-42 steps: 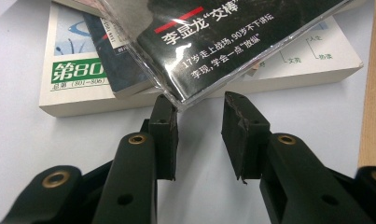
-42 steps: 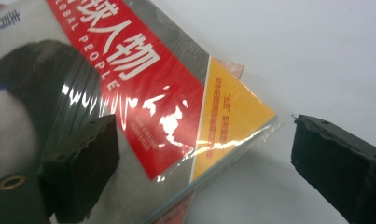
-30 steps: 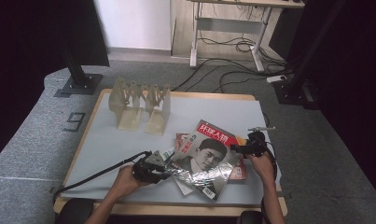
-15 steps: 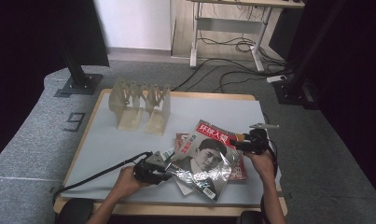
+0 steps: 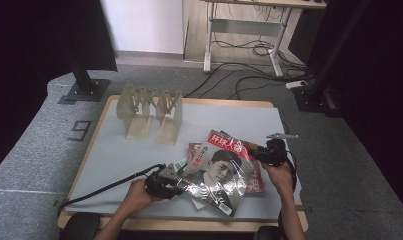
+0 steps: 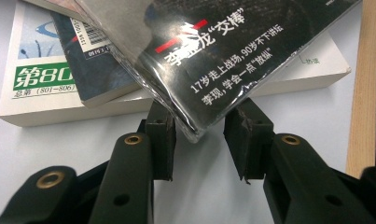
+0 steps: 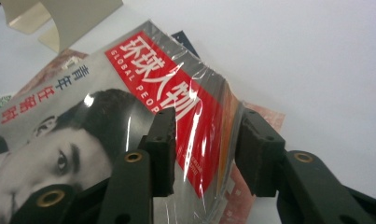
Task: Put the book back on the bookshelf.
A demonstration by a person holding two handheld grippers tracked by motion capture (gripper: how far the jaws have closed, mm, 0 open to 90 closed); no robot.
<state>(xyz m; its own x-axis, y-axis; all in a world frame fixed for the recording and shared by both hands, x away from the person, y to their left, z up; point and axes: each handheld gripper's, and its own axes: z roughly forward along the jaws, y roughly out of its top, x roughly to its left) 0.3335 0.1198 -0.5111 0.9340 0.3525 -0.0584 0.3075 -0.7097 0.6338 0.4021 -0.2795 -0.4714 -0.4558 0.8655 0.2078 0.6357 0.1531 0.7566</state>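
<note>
A plastic-wrapped magazine [image 5: 219, 170] with a portrait and a red masthead lies slanted on top of a small stack of books near the table's front. My left gripper [image 5: 179, 188] is at its lower left corner. In the left gripper view that corner of the magazine [image 6: 213, 60] pokes between the jaws of the left gripper [image 6: 199, 121], which stand apart. My right gripper [image 5: 255, 153] is at the magazine's upper right edge. There the right gripper [image 7: 204, 126] straddles the red masthead strip of the magazine [image 7: 129, 107], jaws wide.
Under the magazine lie a white book with a green label [image 6: 45, 79], a dark book [image 6: 97, 70] and a pinkish magazine [image 5: 257, 184]. A beige slotted rack [image 5: 151, 112] stands at the back left of the grey mat [image 5: 114, 155]. The wooden table edge [image 6: 363, 93] runs close by.
Almost nothing has changed. Both grippers stay at the magazine's opposite corners, and the magazine has shifted only slightly.
</note>
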